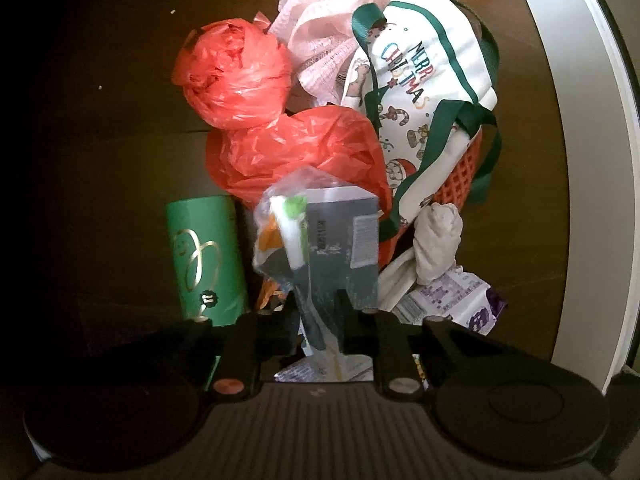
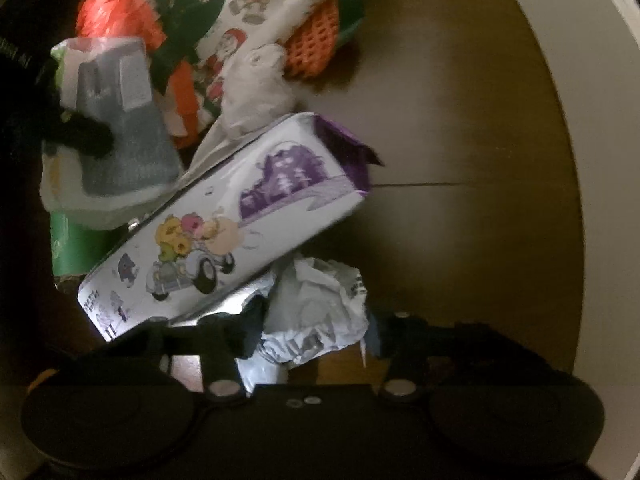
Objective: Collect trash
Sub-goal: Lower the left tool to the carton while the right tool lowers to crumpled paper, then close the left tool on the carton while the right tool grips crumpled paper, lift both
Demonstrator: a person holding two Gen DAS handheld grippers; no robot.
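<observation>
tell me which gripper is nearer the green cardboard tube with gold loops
Left. The left gripper, closed on a clear-wrapped grey packet, sits right beside the green cardboard tube. The right gripper grips crumpled white paper beyond the purple-and-white carton.

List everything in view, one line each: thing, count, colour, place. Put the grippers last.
plastic bags: two, red, crumpled, back left of pile
mesh cloth: one, pink, back
Christmas bag: one, white with green straps, back right
basket: one, orange, under Christmas bag
can: one, green, left
grey box: one, in clear wrap, centre
rag: one, off-white, knotted, right
carton: one, white and purple, front
crumpled wrapper: one, white, nearest
floor: brown
left hand-held gripper: shut on grey box
right hand-held gripper: around crumpled wrapper
</observation>
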